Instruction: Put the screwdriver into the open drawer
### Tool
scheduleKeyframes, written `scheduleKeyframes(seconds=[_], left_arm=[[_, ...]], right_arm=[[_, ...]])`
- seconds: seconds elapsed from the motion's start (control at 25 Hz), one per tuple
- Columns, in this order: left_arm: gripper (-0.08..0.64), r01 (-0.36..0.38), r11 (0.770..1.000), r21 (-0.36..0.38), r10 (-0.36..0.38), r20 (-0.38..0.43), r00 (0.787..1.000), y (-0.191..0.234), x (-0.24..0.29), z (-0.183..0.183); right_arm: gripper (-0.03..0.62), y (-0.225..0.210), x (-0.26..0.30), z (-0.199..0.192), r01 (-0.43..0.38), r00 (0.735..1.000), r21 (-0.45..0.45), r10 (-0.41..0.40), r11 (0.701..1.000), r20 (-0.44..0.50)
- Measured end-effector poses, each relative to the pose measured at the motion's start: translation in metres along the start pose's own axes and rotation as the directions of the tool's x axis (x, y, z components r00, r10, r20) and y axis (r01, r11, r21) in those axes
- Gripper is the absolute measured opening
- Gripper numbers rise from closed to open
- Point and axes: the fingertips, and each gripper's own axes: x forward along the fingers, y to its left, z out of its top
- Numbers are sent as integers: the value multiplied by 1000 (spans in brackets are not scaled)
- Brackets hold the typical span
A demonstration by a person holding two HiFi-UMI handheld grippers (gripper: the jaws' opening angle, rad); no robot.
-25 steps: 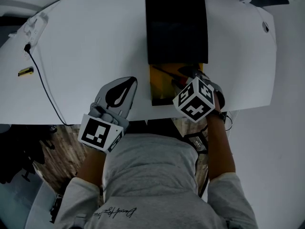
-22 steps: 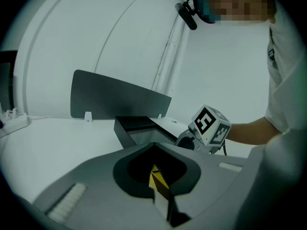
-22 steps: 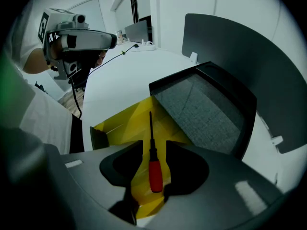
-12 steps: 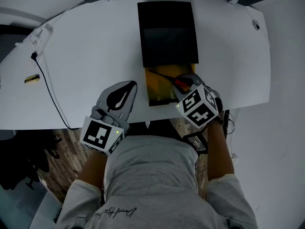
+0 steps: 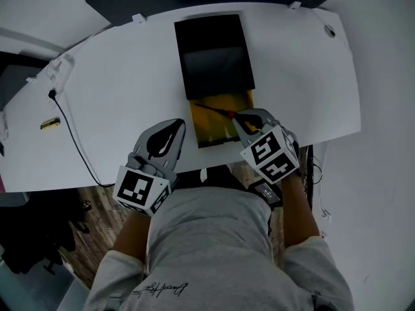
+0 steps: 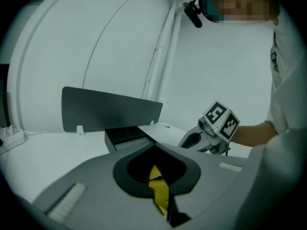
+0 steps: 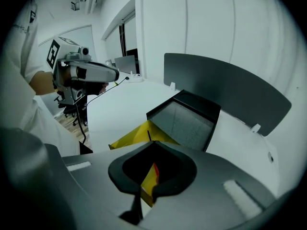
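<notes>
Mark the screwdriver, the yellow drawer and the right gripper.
screwdriver (image 5: pixel 211 109), head view, on its dark shaft.
yellow drawer (image 5: pixel 207 129), head view, on its bare floor.
right gripper (image 5: pixel 238 115), head view, at the tips of its fingers.

An office: white desk (image 5: pixel 117 76), grey divider panel (image 7: pixel 225 85), swivel chairs (image 7: pixel 61 101).

Left gripper (image 5: pixel 174 126): jaws together, nothing between, pointing away from body, slightly down, over near edge of table (image 5: pixel 110 89). Right gripper (image 5: pixel 240 118): jaws just closed, nothing between, pitched steeply down, by same edge. Forearms bare, reaching forward.
</notes>
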Motion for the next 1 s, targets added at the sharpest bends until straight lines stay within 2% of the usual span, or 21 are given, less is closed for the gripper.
scheduleKeyframes(seconds=[0.48, 0.68, 1.0], left_arm=[[0, 19, 999, 31, -20, 29, 999, -16, -5, 24], [0, 10, 999, 34, -11, 36, 999, -16, -9, 31], [0, 19, 998, 62, -21, 30, 999, -24, -11, 29]], right_arm=[[14, 1, -59, 23, 20, 982, 128, -43, 992, 182], [14, 9, -71, 35, -20, 965, 181, -28, 983, 259], [14, 11, -78, 41, -23, 960, 195, -33, 980, 279]])
